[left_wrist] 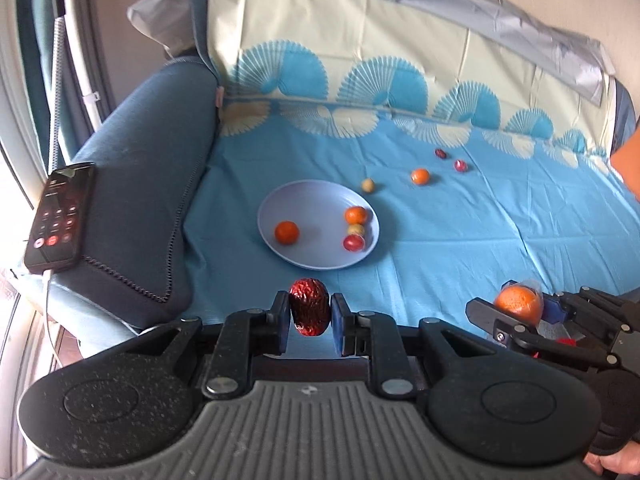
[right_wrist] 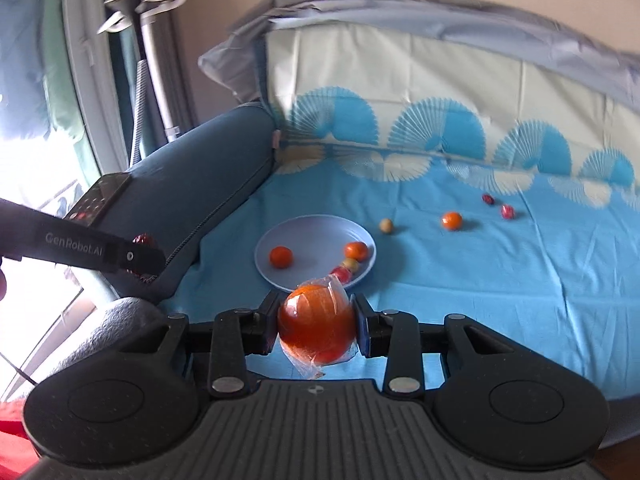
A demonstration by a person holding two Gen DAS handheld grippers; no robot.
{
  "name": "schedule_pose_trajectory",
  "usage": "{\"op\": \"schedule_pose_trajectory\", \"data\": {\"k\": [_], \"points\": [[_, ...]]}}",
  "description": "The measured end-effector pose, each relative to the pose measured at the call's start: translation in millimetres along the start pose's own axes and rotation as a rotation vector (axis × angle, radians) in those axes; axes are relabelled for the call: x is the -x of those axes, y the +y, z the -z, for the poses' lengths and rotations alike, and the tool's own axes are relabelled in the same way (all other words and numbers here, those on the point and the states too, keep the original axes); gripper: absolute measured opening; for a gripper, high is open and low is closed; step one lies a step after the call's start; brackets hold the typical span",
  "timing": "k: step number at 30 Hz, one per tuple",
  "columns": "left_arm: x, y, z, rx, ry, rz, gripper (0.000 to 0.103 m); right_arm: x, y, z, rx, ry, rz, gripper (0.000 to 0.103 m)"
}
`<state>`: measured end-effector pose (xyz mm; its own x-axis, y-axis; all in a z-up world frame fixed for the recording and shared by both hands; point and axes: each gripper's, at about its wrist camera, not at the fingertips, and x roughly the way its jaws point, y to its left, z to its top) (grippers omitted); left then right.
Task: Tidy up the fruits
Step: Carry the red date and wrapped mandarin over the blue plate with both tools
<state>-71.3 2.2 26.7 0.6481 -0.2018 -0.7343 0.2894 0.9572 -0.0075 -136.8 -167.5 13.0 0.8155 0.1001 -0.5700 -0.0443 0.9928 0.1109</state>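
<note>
Ahead of your tongs sits the plate [left_wrist: 280, 208] with four fruits in it. Beyond it, to the right, four more fruits lie on the sheet [left_wrist: 460, 248]. A phone [left_wrist: 60, 216] rests on the armrest [left_wrist: 148, 200], left.

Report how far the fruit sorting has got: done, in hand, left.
Done: four fruits lie on the plate, two oranges, a pale one and a red one. In hand: the left gripper is shut on a wrinkled red date; the right gripper is shut on a plastic-wrapped orange. Left: four loose on the blue cloth, a pale fruit, a small orange and two red ones.
</note>
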Motion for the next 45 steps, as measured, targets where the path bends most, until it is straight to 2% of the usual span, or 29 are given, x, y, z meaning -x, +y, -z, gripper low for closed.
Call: {"op": "schedule_pose_trajectory", "data": {"k": [13,26,35,41,45], "points": [[13.0,11.2,9.8,0.037,-0.035,0.014,0.023,16.0,18.2,-0.3,0.054,-0.022,0.021,0.039],[-6.9,13.2,5.8,0.035,-0.001,0.012,0.023,4.1,11.8,-0.2,0.031,0.01,0.017,0.039],[-46.2,19.4,-22.2,0.028,0.019,0.017,0.023,-32.9,5.2,-9.9,0.024,0.047,0.015,0.039],[-90.8,23.0,-54.1,0.015,0.021,0.008,0.023,-79.4,7.0,-25.8,0.062,0.058,-0.005,0.039],[-129.4,24.7,-74.9,0.018,0.049,0.007,0.023,-118.5,5.7,-38.7,0.058,0.083,-0.03,0.039]]}}
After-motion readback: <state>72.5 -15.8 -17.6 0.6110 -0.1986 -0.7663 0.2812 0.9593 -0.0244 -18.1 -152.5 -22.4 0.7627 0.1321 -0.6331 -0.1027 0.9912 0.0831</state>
